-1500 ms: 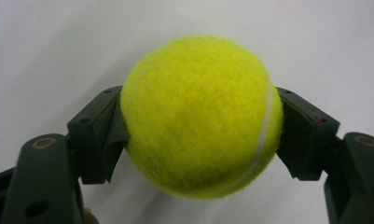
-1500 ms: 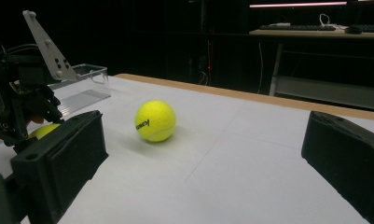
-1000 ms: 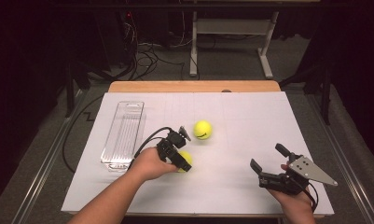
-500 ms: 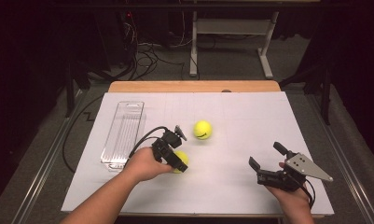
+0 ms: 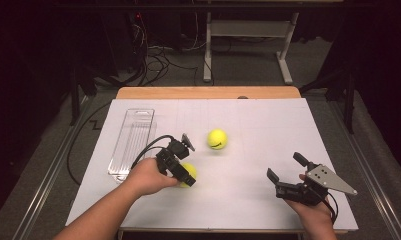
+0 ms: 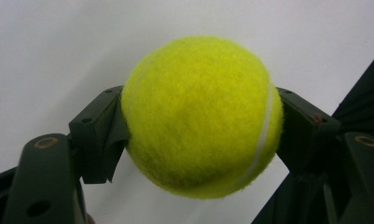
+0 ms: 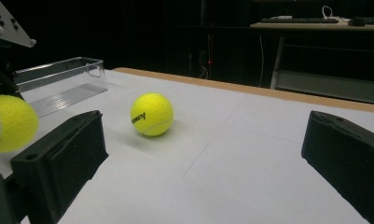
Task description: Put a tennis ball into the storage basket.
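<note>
Second tennis ball carries dark lettering on its side; the print is too small to read. It rests free on the white table cover, near the clear plastic tray.

Left gripper is angled down toward the cover, its jaws clamped on the held tennis ball, one pad on each side. Right gripper sits low at the near right edge with jaws spread wide and nothing between them.

Compared with a second earlier, the left gripper and its ball have lifted slightly off the cover; the right gripper is unchanged.
</note>
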A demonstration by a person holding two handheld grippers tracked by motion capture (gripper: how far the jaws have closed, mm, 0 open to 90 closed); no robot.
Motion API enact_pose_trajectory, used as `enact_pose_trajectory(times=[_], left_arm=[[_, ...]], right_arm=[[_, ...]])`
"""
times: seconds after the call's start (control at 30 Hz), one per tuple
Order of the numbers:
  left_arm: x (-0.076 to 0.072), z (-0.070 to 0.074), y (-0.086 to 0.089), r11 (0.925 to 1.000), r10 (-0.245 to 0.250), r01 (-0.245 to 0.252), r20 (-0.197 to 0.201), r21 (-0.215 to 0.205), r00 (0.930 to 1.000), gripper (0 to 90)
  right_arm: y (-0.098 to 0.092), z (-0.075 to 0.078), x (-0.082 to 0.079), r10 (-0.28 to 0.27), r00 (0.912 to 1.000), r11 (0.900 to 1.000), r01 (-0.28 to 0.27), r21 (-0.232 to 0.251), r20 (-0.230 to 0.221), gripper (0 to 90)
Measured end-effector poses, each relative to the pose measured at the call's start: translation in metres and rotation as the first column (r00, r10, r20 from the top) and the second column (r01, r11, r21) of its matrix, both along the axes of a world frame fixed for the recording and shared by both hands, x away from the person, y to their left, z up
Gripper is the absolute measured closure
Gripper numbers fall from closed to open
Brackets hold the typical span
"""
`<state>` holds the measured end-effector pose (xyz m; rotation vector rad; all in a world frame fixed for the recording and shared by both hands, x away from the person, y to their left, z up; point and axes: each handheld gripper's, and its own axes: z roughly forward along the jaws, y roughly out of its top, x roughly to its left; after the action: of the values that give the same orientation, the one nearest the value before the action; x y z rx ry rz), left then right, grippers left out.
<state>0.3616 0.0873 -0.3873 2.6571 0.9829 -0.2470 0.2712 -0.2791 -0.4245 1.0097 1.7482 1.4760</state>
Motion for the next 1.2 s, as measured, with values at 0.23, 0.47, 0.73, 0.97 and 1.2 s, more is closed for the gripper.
enact_pose_trajectory(times=[0.23, 0.47, 0.73, 0.97, 1.2], left_arm=[[-0.005, 0.006, -0.003, 0.9997, -0.014, 0.014, 0.0, 0.02, 0.9999, 26.7], [-0.004, 0.011, -0.001, 0.9995, 0.007, -0.007, 0.006, 0.031, 1.0, 26.6], [-0.003, 0.019, 0.004, 0.9991, 0.008, -0.008, -0.003, 0.043, 1.0, 26.7], [0.001, 0.023, 0.016, 0.9983, 0.043, -0.043, 0.002, 0.04, 0.9991, 26.7], [0.003, 0.027, 0.029, 0.9967, 0.068, -0.068, 0.006, 0.045, 0.9977, 26.7]], right_arm=[[0.0, 0.0, -0.001, 0.002, 1.0, 1.0, -0.002, -0.002, 0.004, 0.1], [0.0, 0.001, -0.001, 0.002, 1.0, 1.0, -0.002, 0.0, 0.006, 0.2], [-0.001, 0.001, -0.002, 0.0, 1.0, 1.0, 0.0, 0.002, 0.007, 0.1], [-0.001, 0.001, -0.002, 0.0, 1.0, 1.0, 0.0, 0.004, 0.006, 0.1], [0.0, 0.001, -0.002, 0.001, 1.0, 1.0, -0.001, 0.001, 0.006, 0.1]])
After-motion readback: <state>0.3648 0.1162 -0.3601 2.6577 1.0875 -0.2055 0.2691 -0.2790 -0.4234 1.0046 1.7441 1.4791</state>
